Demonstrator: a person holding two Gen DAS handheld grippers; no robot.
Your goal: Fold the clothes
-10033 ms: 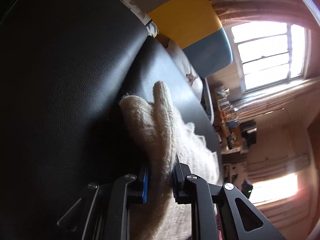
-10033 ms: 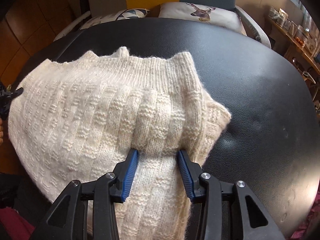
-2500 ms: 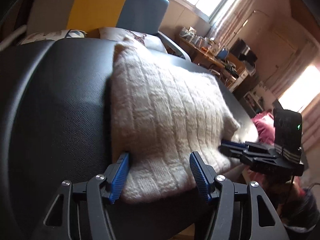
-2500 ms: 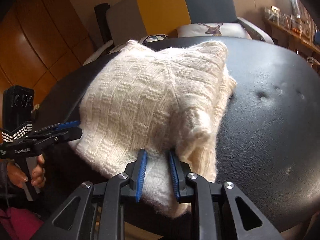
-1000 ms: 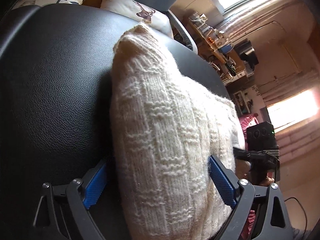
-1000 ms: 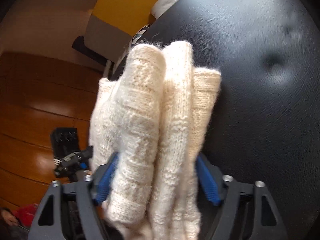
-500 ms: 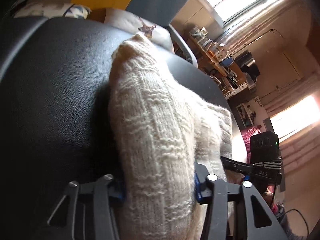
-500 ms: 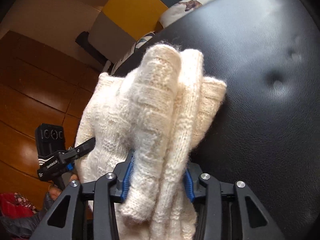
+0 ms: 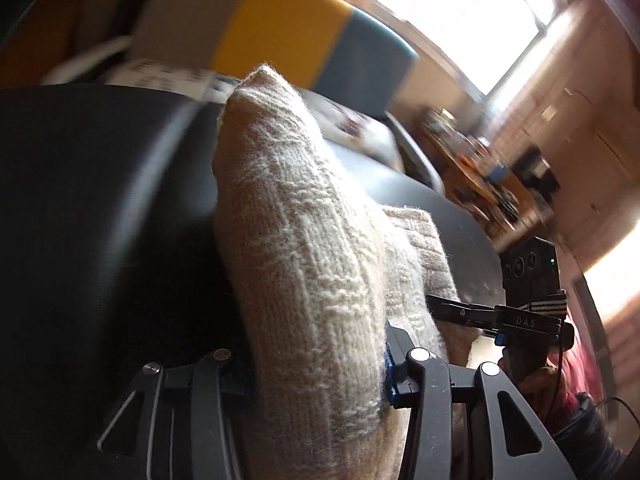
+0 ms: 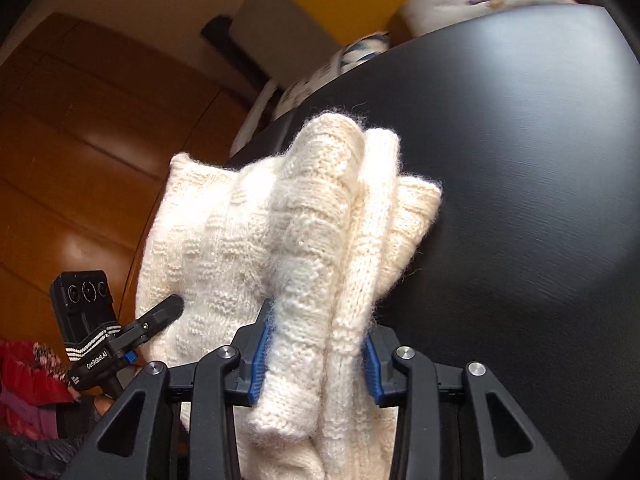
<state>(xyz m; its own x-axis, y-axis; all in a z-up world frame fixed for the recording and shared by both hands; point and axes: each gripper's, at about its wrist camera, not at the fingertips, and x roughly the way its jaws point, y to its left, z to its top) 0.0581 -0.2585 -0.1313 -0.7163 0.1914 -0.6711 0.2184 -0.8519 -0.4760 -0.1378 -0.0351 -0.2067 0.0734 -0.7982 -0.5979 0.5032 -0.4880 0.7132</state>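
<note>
Hand-held grippers point(image 9: 320, 368) point(image 10: 316, 360) clamped on sweater point(image 10: 304, 232)

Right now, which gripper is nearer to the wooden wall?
Left. The left gripper clamps the sweater on the side of the wooden wall; the right gripper clamps its other end, over the black surface.

The sweater point(image 10: 304, 216) is thick cream knit, fuzzy and ribbed. The table point(image 10: 520, 160) looks like matt black leather, finely grained. The wall panels point(image 10: 80, 140) are glossy brown wood. The right gripper point(image 10: 316, 356) has matt black plastic arms with blue pads point(image 10: 258, 360).
</note>
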